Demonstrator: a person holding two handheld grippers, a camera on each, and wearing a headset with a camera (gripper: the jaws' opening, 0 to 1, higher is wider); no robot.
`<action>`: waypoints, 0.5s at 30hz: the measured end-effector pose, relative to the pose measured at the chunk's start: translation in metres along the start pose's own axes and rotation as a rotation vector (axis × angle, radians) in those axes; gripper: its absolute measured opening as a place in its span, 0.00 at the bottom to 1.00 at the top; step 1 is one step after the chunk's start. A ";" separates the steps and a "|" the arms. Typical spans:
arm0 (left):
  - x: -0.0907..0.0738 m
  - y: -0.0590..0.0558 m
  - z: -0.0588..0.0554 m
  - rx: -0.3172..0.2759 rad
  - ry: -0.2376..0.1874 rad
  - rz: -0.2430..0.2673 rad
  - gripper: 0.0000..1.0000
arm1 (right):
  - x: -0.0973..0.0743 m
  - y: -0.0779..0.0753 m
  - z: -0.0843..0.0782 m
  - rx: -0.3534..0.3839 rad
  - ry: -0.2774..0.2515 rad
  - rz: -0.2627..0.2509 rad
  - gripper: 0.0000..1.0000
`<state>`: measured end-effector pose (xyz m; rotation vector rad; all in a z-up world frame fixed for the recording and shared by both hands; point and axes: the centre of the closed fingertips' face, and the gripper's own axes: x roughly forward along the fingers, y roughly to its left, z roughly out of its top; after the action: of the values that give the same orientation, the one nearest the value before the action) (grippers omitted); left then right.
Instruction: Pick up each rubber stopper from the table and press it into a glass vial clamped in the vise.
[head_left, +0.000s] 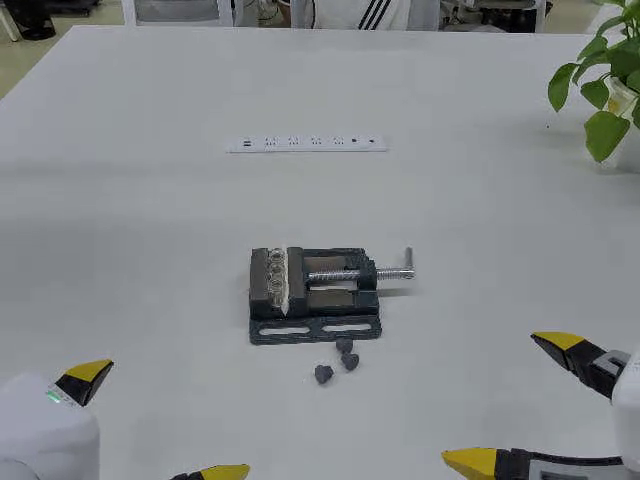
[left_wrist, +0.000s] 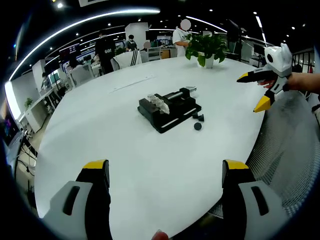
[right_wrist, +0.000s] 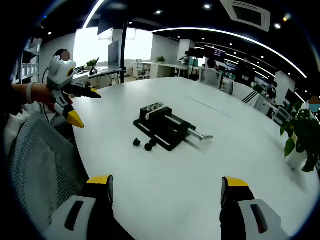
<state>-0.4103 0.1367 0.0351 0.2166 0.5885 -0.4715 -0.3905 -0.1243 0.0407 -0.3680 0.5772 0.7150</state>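
A dark vise (head_left: 314, 296) (left_wrist: 170, 107) (right_wrist: 162, 125) sits mid-table with a row of glass vials (head_left: 277, 276) (left_wrist: 157, 103) (right_wrist: 152, 107) clamped in its jaws. Three grey rubber stoppers (head_left: 340, 360) (left_wrist: 198, 120) (right_wrist: 144, 144) lie on the table just in front of the vise. My left gripper (head_left: 155, 420) (left_wrist: 165, 172) is open at the near left table edge, nothing between its yellow-tipped fingers. My right gripper (head_left: 520, 400) (right_wrist: 166, 189) is open at the near right, also holding nothing. Both stay well short of the stoppers.
A white power strip (head_left: 306, 143) lies beyond the vise. A potted plant (head_left: 605, 85) (left_wrist: 206, 47) (right_wrist: 300, 137) stands at the far right. A mesh chair back (left_wrist: 287, 150) (right_wrist: 42, 165) is close to the near table edge. People sit at the far side.
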 end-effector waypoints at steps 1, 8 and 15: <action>0.000 0.000 0.000 -0.003 0.000 0.001 0.93 | 0.002 0.001 0.003 0.002 -0.003 0.005 0.88; -0.002 0.003 -0.003 -0.025 -0.005 0.008 0.92 | 0.012 0.006 0.007 -0.021 0.003 0.031 0.87; -0.003 0.006 -0.007 -0.029 -0.001 0.013 0.92 | 0.026 0.011 0.016 -0.046 0.004 0.058 0.87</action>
<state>-0.4133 0.1454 0.0312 0.1926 0.5927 -0.4506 -0.3766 -0.0959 0.0363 -0.3970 0.5776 0.7846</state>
